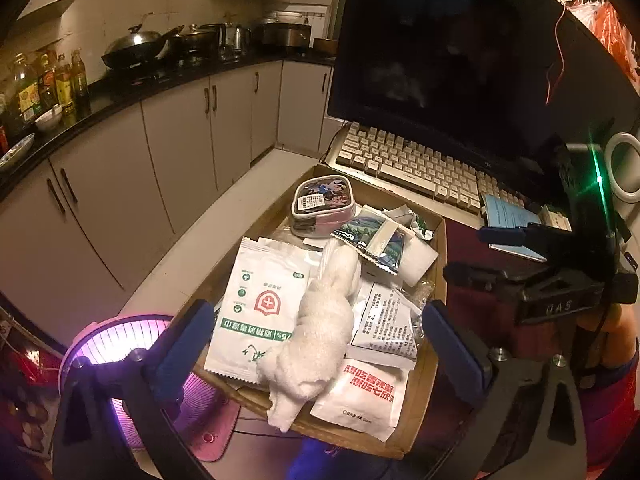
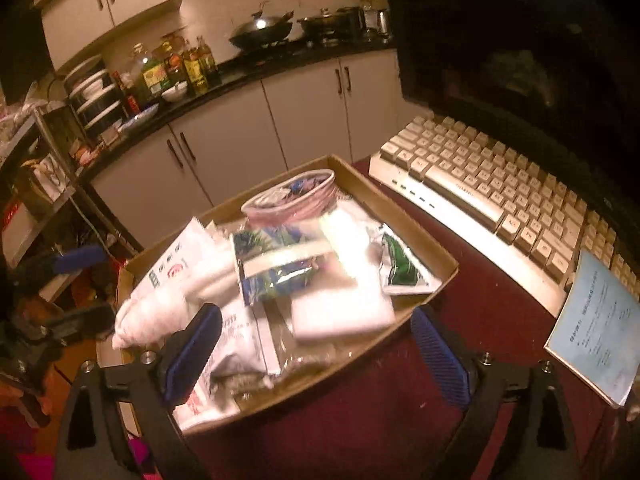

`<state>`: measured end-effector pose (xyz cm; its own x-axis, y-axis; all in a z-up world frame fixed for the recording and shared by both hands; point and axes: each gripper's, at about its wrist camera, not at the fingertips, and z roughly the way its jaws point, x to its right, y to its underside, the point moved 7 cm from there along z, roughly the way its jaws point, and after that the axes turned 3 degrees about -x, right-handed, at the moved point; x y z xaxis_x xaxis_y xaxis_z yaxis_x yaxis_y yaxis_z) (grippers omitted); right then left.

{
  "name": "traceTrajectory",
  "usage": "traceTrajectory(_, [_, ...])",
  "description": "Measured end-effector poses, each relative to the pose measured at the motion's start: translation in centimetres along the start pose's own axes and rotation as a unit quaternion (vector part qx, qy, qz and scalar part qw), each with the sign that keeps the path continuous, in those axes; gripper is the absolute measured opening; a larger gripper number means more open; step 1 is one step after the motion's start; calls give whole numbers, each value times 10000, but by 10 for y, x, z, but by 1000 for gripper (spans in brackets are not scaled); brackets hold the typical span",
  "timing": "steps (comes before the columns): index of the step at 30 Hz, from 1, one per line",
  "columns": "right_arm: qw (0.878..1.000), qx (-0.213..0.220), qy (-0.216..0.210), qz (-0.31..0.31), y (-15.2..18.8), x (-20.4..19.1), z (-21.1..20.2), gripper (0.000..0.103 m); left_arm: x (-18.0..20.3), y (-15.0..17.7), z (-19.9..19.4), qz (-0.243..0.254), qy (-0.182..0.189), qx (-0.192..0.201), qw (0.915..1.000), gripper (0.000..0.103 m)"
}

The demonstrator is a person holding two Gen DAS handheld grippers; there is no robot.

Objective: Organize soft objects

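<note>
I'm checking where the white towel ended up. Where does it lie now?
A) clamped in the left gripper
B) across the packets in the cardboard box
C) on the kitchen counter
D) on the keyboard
B: the towel lies over the packets in the box, one end hanging over its near rim, and both grippers are open and empty.

A shallow brown cardboard tray [image 1: 438, 240] heaped with packets sits on a dark red tabletop [image 2: 472, 320], its contents rising above the low walls. A rolled white fluffy towel [image 1: 320, 320] lies across the pile, overhanging the near rim. A cream keyboard [image 2: 500, 184] and a big black monitor [image 1: 460, 48] close off the far side just beyond the tray. Bare red surface between tray and keyboard leaves a lane.
</note>
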<state>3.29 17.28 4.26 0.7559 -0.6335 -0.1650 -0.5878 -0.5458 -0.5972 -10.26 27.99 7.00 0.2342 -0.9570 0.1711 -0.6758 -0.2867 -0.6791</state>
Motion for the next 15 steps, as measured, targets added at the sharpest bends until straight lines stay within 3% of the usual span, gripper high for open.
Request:
traceTrajectory(5, [9999, -54, 57, -152, 8, -4, -3, 103, -9, 0, -4, -181, -340, 150, 9991, 103])
traceTrajectory(9, [9997, -93, 101, -202, 13, -2, -2, 103, -12, 1, -12, -68, -931, 218, 9954, 103])
traceTrajectory(15, [9998, -133, 43, -152, 16, 6, 2, 103, -15, 0, -22, -99, -1416, 338, 9893, 103])
